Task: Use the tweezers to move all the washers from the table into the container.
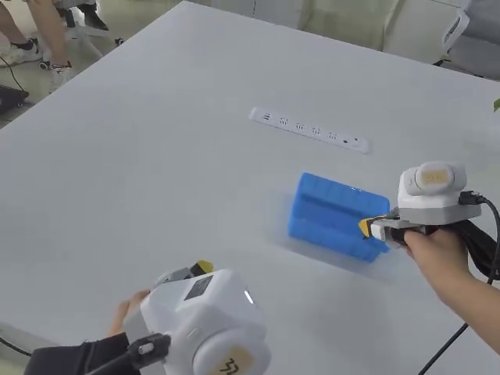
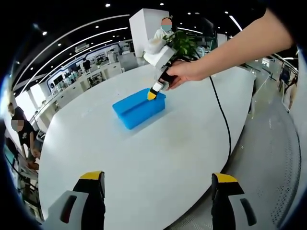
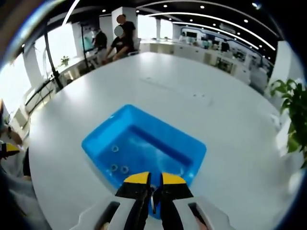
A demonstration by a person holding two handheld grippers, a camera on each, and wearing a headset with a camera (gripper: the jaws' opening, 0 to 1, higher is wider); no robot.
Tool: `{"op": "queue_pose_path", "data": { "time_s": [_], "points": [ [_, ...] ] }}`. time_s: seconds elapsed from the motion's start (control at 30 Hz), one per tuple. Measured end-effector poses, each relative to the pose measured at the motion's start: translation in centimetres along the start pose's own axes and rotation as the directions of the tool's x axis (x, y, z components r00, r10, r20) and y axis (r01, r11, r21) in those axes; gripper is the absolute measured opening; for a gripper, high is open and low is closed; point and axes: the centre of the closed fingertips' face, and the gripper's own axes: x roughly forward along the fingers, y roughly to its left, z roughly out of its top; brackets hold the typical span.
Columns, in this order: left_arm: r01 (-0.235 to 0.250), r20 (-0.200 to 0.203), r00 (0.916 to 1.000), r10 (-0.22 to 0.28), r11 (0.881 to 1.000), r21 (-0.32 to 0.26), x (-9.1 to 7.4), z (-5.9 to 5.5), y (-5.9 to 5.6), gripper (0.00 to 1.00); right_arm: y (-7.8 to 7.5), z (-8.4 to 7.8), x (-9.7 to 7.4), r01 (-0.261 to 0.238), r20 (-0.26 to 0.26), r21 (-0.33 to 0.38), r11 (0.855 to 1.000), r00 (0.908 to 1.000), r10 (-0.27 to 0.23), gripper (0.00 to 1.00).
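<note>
The blue container [image 1: 332, 211] lies right of centre on the white table [image 1: 156, 172] and looks blurred. My right gripper [image 1: 367, 228] is shut on its near rim. In the right gripper view the jaws [image 3: 153, 181] pinch the wall of the container [image 3: 144, 143], and three small washers [image 3: 119, 168] lie on its floor. My left gripper [image 1: 191, 273] is low at the front left, away from the container. Its jaws [image 2: 156, 179] stand wide open with nothing between them, pointing over the table toward the container [image 2: 139, 109] and the right gripper [image 2: 154, 92].
A white power strip [image 1: 308, 127] lies on the table behind the container. The right gripper's black cable [image 1: 469, 312] trails off the front right. Chairs and a person's legs [image 1: 31, 39] stand beyond the far left edge. A green plant [image 3: 290, 115] is off to the right.
</note>
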Motion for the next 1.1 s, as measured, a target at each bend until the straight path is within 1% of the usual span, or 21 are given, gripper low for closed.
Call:
{"op": "queue_pose_path", "data": {
  "time_s": [0.1,0.23,0.3,0.33,0.37,0.47,0.5,0.53,0.6,0.63,0.7,0.73,0.77,0.8,0.87,0.93,0.97,1.0,1.03,1.07,1.1],
  "points": [
    [-0.002,-0.002,1.0000,0.002,1.000,0.008,-0.1,0.0,0.1,0.94,0.4,-0.4,0.2,-0.004,-0.020,-0.008,1.000,0.9998,0.004,0.03],
    [-0.004,0.000,1.0000,0.004,1.000,0.015,-0.2,0.2,0.2,0.94,0.2,-0.1,0.2,-0.005,-0.016,-0.002,1.000,0.9999,0.005,0.03],
    [-0.005,0.001,1.0000,0.005,1.000,0.017,-0.2,0.3,0.3,0.94,0.3,-0.1,0.2,-0.011,-0.013,0.011,1.000,0.9998,0.011,0.04],
    [-0.005,0.002,1.0000,0.005,1.000,0.020,-0.2,0.4,0.3,0.94,-0.1,0.0,0.6,-0.023,-0.015,0.026,0.999,0.9996,0.023,0.04],
    [-0.005,0.004,1.0000,0.005,1.000,0.023,-0.2,0.5,0.3,0.94,-0.1,0.0,0.6,-0.022,-0.022,0.037,0.999,0.9995,0.023,0.04],
    [-0.005,0.009,0.9999,0.004,0.999,0.033,-0.3,1.0,0.3,0.92,0.6,-0.3,0.2,-0.015,-0.030,0.038,0.999,0.9994,0.016,0.05],
    [-0.005,0.013,0.9999,0.004,0.999,0.039,-0.4,1.3,0.4,0.91,0.6,-0.1,0.0,0.001,-0.023,0.011,1.000,0.9997,0.000,0.05],
    [-0.006,0.020,0.9998,0.005,0.999,0.042,-0.5,1.6,0.4,0.91,0.5,0.1,0.0,0.008,-0.016,0.001,1.000,0.9998,-0.008,0.05],
    [-0.009,0.041,0.9991,0.007,0.999,0.043,-0.8,2.4,0.6,0.89,1.1,0.9,-1.2,0.016,0.014,-0.017,1.000,0.9998,-0.016,0.05],
    [-0.004,0.051,0.9987,0.002,0.999,0.047,-0.9,2.8,0.6,0.87,0.9,1.5,-1.6,0.024,0.041,-0.024,0.999,0.9989,-0.023,0.04],
    [-0.001,0.064,0.9980,-0.003,0.999,0.055,-1.0,3.3,0.5,0.84,0.9,2.5,-2.3,0.012,0.077,-0.011,1.000,0.9969,-0.011,0.04],
    [0.003,0.072,0.9974,-0.007,0.998,0.062,-1.0,3.6,0.5,0.82,1.0,3.2,-2.9,0.005,0.109,-0.007,1.000,0.9940,-0.004,0.04],
    [0.011,0.077,0.9969,-0.016,0.997,0.070,-1.1,3.8,0.4,0.80,1.1,3.4,-3.2,0.004,0.119,-0.013,1.000,0.9928,-0.003,0.04],
    [0.012,0.078,0.9968,-0.018,0.997,0.074,-1.1,4.0,0.4,0.78,1.5,3.9,-4.2,0.004,0.139,-0.028,1.000,0.9902,0.000,0.04],
    [0.017,0.101,0.9946,-0.027,0.995,0.096,-1.3,4.8,0.4,0.72,2.7,4.6,-5.9,-0.015,0.174,-0.052,0.999,0.9844,0.024,0.04],
    [0.021,0.152,0.9878,-0.034,0.996,0.089,-1.6,6.1,0.6,0.64,3.6,4.9,-6.9,-0.033,0.189,-0.090,0.995,0.9807,0.050,0.04],
    [0.045,0.188,0.9805,-0.058,0.996,0.072,-1.8,6.9,0.4,0.60,4.1,5.1,-7.5,-0.043,0.200,-0.113,0.993,0.9776,0.065,0.04],
    [0.071,0.187,0.9790,-0.081,0.996,0.060,-1.9,7.0,0.3,0.54,4.5,5.2,-7.8,-0.050,0.205,-0.126,0.991,0.9758,0.075,0.04],
    [0.073,0.212,0.9738,-0.081,0.996,0.046,-2.1,7.6,0.5,0.52,4.9,5.2,-8.3,-0.059,0.209,-0.138,0.989,0.9739,0.088,0.04],
    [0.083,0.226,0.9699,-0.092,0.995,0.046,-2.2,7.9,0.5,0.49,5.9,5.1,-9.1,-0.078,0.211,-0.150,0.986,0.9713,0.109,0.04],
    [0.093,0.225,0.9692,-0.100,0.995,0.043,-2.3,8.1,0.5,0.48,6.4,4.9,-9.5,-0.089,0.214,-0.156,0.984,0.9693,0.121,0.04]
  ]
}}
